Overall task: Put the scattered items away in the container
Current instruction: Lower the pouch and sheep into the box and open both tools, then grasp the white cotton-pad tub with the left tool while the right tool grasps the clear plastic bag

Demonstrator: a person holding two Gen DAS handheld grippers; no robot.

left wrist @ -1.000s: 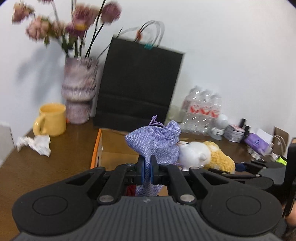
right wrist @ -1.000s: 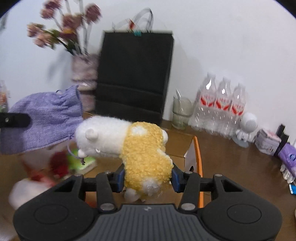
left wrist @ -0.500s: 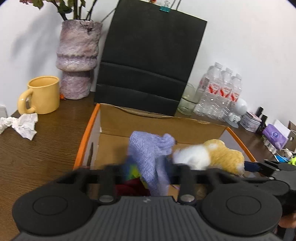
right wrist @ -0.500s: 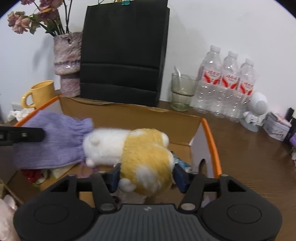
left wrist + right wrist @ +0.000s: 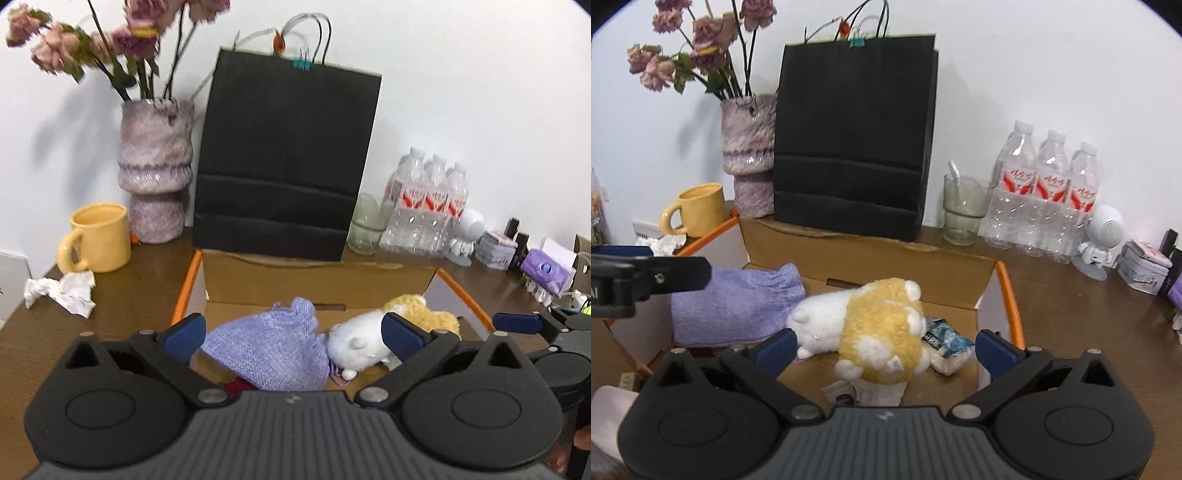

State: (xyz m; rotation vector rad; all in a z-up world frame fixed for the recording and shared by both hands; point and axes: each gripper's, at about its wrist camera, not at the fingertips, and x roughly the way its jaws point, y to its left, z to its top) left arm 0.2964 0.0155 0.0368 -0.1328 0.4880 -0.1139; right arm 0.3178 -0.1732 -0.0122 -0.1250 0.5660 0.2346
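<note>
The left gripper (image 5: 293, 334) has its jaws spread wide and grips nothing; the right gripper (image 5: 884, 349) also stands with jaws well apart and empty. Both hang over the open cardboard box (image 5: 871, 254), whose flaps carry orange edging.

Inside the box, the lilac drawstring pouch (image 5: 271, 352) lies between and just ahead of the left jaws, nearer the left-hand one. The white-and-yellow plush toy (image 5: 871, 328) lies on its side between the right jaws, its white head touching the pouch's gathered mouth. A small blue-and-white packet (image 5: 947, 345) sits just beyond the right-hand jaw of the right gripper, against the plush; its print is too small to read.

Beyond the box, on the tabletop (image 5: 1071, 306), stand a black paper bag (image 5: 855, 136), a mottled vase (image 5: 155, 170) of dried flowers, a yellow mug (image 5: 98, 238), a glass (image 5: 964, 210) and three water bottles (image 5: 1047, 199) with red-and-white labels, seemingly Chinese script, not legible. Crumpled paper (image 5: 61, 291) lies left of the left jaws.
</note>
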